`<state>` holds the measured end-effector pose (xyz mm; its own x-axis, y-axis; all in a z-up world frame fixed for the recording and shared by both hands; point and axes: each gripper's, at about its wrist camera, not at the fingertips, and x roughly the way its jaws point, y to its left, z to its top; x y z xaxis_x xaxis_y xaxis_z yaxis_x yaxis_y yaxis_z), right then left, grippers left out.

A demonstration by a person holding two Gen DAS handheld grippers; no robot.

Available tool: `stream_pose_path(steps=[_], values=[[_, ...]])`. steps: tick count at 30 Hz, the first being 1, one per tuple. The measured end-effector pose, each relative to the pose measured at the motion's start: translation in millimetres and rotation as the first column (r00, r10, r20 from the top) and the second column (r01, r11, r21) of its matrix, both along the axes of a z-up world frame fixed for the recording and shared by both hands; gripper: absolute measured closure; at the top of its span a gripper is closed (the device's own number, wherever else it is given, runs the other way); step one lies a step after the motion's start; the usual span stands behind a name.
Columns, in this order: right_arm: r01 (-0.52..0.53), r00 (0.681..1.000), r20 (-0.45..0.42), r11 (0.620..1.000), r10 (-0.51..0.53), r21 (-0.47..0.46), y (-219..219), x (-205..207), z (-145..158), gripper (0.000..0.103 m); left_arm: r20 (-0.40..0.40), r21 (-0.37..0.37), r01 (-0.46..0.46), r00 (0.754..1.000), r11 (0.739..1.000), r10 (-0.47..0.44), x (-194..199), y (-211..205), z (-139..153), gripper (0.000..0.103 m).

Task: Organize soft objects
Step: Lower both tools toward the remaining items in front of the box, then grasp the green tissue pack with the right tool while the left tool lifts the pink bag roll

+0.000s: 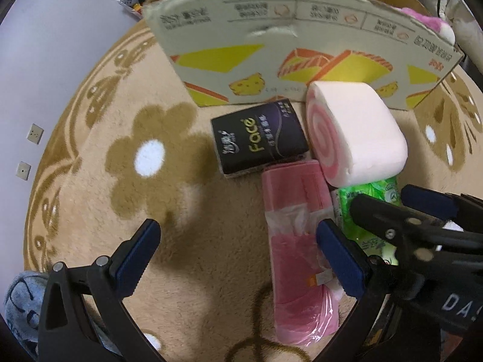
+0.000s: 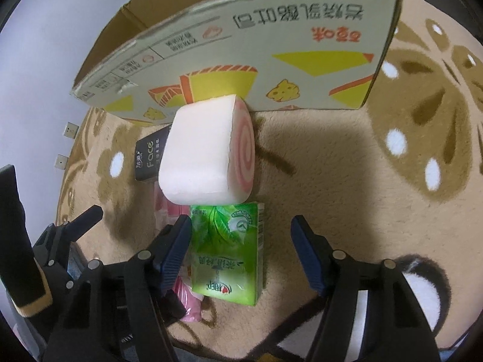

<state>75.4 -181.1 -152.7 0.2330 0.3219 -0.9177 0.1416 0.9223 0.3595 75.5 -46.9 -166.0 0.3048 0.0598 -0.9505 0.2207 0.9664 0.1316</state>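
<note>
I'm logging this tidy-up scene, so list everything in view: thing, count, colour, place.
cardboard box: 1, pale with yellow and orange print, open, at the rug's far side
plush toy: 1, pink and white, at the box rim
swirl roll cushion: 1, pink and white, before the box
black tissue pack: 1, black, left of the cushion
pink bag roll: 1, pink, nearer than the black pack
green tissue pack: 1, green, between the right gripper's fingers
rug: 1, beige with brown flowers
wall sockets: 2, pale, far left
left gripper: open
right gripper: open

both grippers angled steeply down; left gripper [image 1: 238, 259] wide apart, right gripper [image 2: 241, 253] seemingly unclamped.
</note>
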Motion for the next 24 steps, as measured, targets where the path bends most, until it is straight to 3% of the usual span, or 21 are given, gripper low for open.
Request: stream_pose_path(steps=[16, 21, 24], values=[[-0.028, 0.999, -0.035, 0.999, 0.028, -0.015, 20, 13, -18, 0.031, -0.083, -0.073, -0.019, 0.996, 0.997, 0.013, 7, -3, -20, 0.0], [-0.025, 0.999, -0.048, 0.999, 0.023, -0.044, 21, 14, -21, 0.045, -0.095, -0.057, -0.013, 0.995, 0.998, 0.008, 3, -11, -26, 0.0], [-0.022, 0.999, -0.049, 0.999, 0.02, -0.049, 21, 14, -20, 0.046, -0.082, -0.049, -0.005, 0.997, 0.999, 0.001, 2, -15, -29, 0.0]])
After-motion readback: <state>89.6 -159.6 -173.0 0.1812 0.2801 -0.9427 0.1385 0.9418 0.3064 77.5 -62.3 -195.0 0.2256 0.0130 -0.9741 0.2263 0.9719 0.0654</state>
